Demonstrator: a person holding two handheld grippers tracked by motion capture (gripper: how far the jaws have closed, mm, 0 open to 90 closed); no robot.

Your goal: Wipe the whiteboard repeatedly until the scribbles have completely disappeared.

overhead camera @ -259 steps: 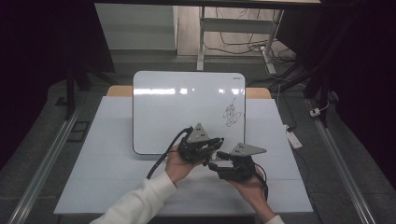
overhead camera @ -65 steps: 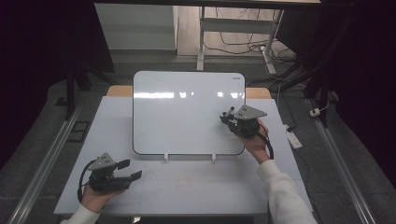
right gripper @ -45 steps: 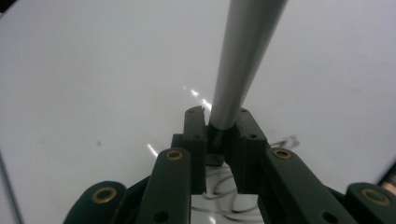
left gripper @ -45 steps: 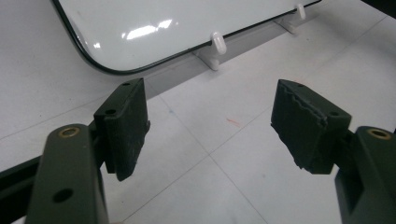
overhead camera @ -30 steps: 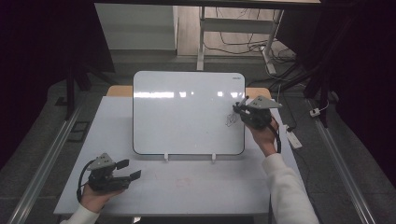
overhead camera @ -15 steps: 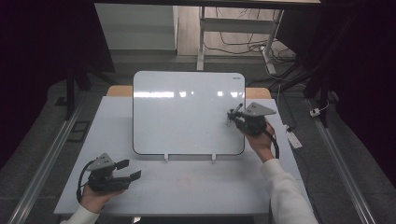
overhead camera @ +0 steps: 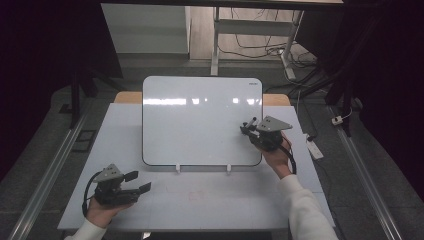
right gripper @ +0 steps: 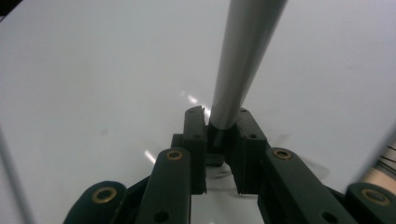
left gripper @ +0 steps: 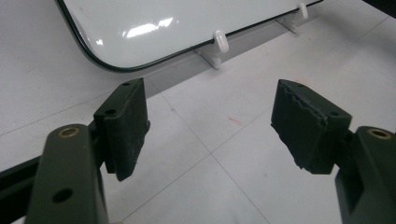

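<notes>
White table (overhead camera: 210, 210), dim room. Whiteboard (overhead camera: 200, 120) propped upright at far middle. Right gripper (overhead camera: 248, 128) at board's right edge, jaws pinching grey marker (right gripper: 243, 60), long axis pointing into board face. Left gripper (overhead camera: 139, 182) near-left, jaws spread, empty, well apart from board.

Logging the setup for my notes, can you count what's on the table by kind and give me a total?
White rounded-corner whiteboard on small white feet: 1
Black two-jaw grippers, left and right: 2
Grey cylindrical stick clamped in right gripper: 1
Total: 4
</notes>
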